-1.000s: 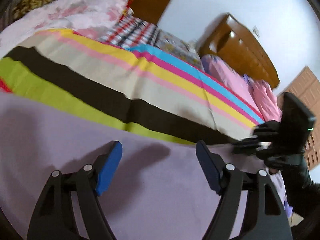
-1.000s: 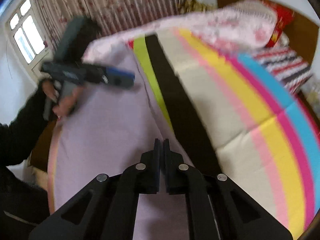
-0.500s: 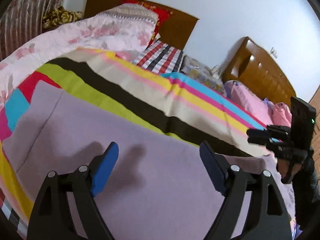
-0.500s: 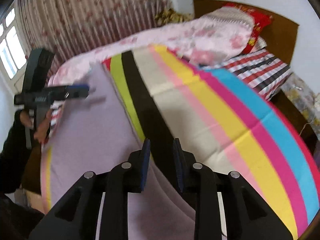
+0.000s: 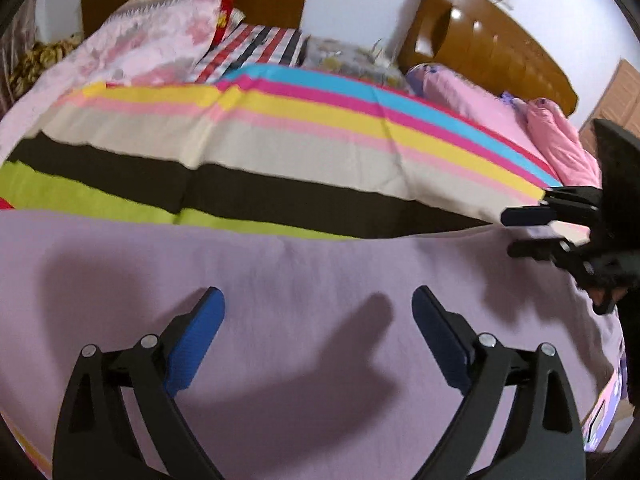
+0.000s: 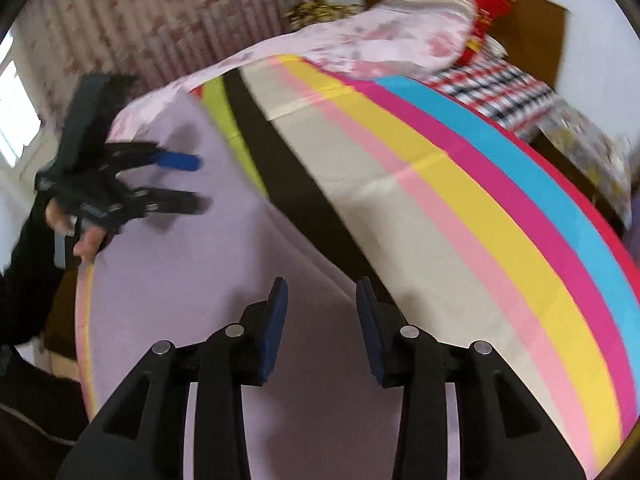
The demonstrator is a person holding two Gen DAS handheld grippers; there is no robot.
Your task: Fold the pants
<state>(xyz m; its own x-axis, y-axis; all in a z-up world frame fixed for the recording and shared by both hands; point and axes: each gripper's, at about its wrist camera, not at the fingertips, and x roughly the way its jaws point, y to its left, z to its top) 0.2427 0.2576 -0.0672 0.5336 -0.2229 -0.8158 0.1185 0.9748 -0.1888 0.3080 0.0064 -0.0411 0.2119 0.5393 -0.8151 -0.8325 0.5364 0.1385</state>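
The lilac pants lie flat along the near edge of a striped bed; they also show in the right wrist view. My left gripper is open and empty, hovering just above the lilac cloth. It shows in the right wrist view at the left, jaws apart. My right gripper is open and empty over the pants' far edge. It shows in the left wrist view at the right end of the pants, jaws apart.
A striped bedspread in black, beige, yellow, pink and blue covers the bed. Pillows and a pink quilt lie at the headboard. A curtain and window are on the left of the right wrist view.
My right gripper has opened from shut and let go of the pants' edge. My left gripper stayed open and shifted over the cloth.
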